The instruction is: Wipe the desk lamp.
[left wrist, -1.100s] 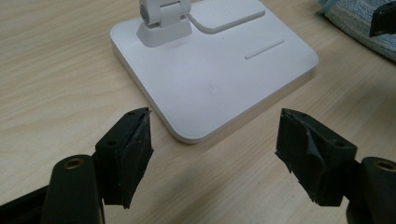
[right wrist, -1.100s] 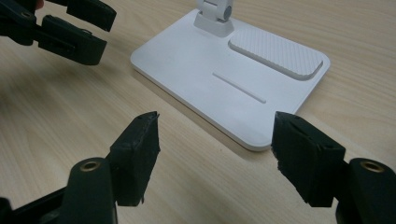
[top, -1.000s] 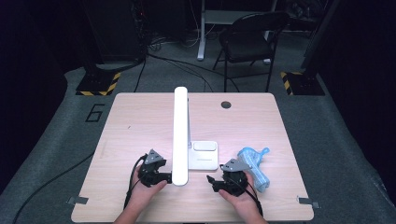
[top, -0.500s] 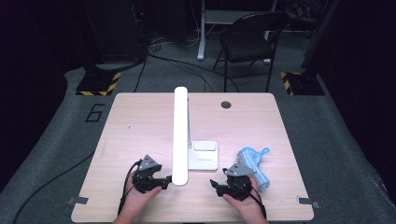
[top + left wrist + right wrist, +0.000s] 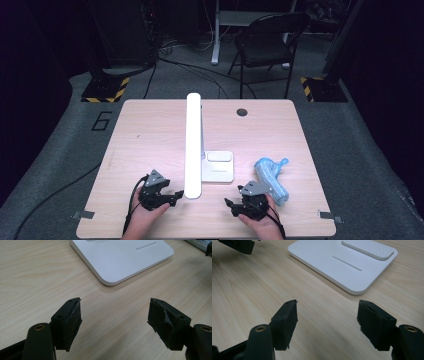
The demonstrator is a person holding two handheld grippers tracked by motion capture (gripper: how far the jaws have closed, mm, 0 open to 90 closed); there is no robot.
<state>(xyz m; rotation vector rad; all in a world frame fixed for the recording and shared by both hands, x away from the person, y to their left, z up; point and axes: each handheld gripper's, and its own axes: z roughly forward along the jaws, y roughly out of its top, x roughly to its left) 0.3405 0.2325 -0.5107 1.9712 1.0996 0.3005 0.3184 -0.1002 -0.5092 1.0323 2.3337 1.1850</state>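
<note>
Desk lamp (image 5: 194, 145) stands mid-desk (image 5: 145, 135), untouched; we flank its base with left gripper (image 5: 172, 196) and right gripper (image 5: 231, 205), fingers wide and empty. Next, we judge, comes closing in.

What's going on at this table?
A person sits at a wooden table with a two-jaw gripper in each hand. A white desk lamp on a flat base stands in the middle, with a blue bundle lying to its right. The left gripper and the right gripper rest near the table's front edge, either side of the lamp. Both have open jaws and hold nothing.
</note>
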